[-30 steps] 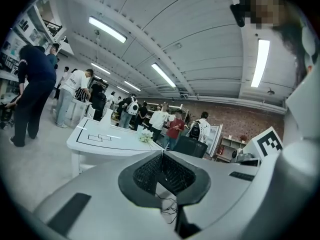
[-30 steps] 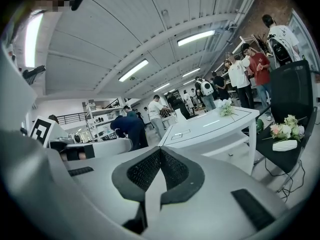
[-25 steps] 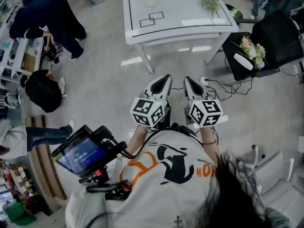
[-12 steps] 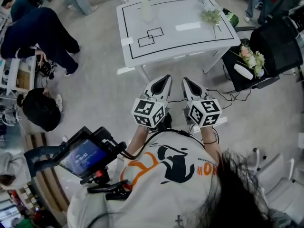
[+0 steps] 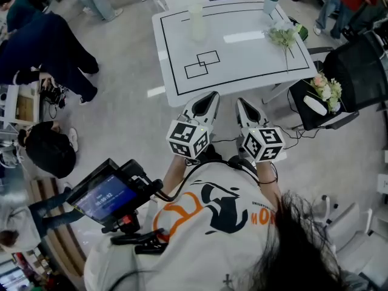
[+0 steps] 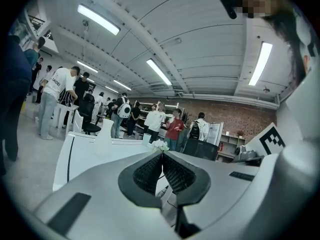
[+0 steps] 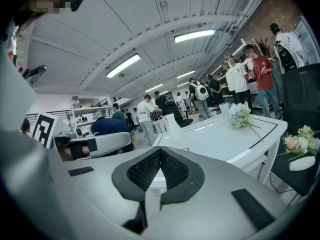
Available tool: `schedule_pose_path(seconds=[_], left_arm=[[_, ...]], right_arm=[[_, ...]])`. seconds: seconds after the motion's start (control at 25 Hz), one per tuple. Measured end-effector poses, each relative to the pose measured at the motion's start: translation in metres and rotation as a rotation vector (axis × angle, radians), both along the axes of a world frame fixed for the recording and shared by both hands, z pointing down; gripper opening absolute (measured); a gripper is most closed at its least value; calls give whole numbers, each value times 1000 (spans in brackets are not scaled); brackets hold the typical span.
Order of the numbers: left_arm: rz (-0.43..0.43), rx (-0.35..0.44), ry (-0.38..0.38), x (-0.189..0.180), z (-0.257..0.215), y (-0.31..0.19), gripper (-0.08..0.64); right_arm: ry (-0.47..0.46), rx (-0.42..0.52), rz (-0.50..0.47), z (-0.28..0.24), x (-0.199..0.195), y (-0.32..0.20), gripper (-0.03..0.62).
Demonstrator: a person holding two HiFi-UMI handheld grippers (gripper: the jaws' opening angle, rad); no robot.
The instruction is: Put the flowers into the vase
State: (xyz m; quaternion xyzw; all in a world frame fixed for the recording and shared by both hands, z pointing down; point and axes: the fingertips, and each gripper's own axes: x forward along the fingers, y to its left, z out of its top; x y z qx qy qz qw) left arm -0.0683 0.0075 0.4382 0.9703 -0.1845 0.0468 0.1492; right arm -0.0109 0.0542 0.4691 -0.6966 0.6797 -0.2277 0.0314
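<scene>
A pale, translucent vase point(image 5: 197, 24) stands at the far side of the white table point(image 5: 242, 62); it also shows in the left gripper view point(image 6: 103, 134) and in the right gripper view point(image 7: 173, 126). A bunch of white and green flowers point(image 5: 284, 36) lies at the table's right edge, with its flowers point(image 7: 243, 118) to the right of the vase. My left gripper point(image 5: 211, 95) and right gripper point(image 5: 240, 101) are held side by side just short of the table's near edge, both shut and empty. The left gripper point(image 6: 161, 154) and the right gripper point(image 7: 160, 150) point at the table.
A teal cup point(image 5: 270, 3) stands at the table's far right corner. A second bouquet point(image 5: 327, 90) lies on a black chair right of the table, with cables on the floor near it. Several people stand or crouch at the left and behind the table.
The table has come closer and lower in the head view as I walk toward it. Both grippers stay shut and side by side, now at the table's near edge.
</scene>
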Motion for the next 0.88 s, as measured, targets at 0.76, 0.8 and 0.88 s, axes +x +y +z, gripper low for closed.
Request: schedule_pose_path(seconds=[0.76,0.8,0.88], left_arm=[[80,-66,-25,70,26,-64,12],[86,-63,-28,78,26,-68,11],[96,-59,-35,93,26,-77,11]], right_arm=[[-13,-56,73,23,78,-64,12],[-14,-57,83,24,90,-70,12],[-17,-60,109,28,117,-80,12]])
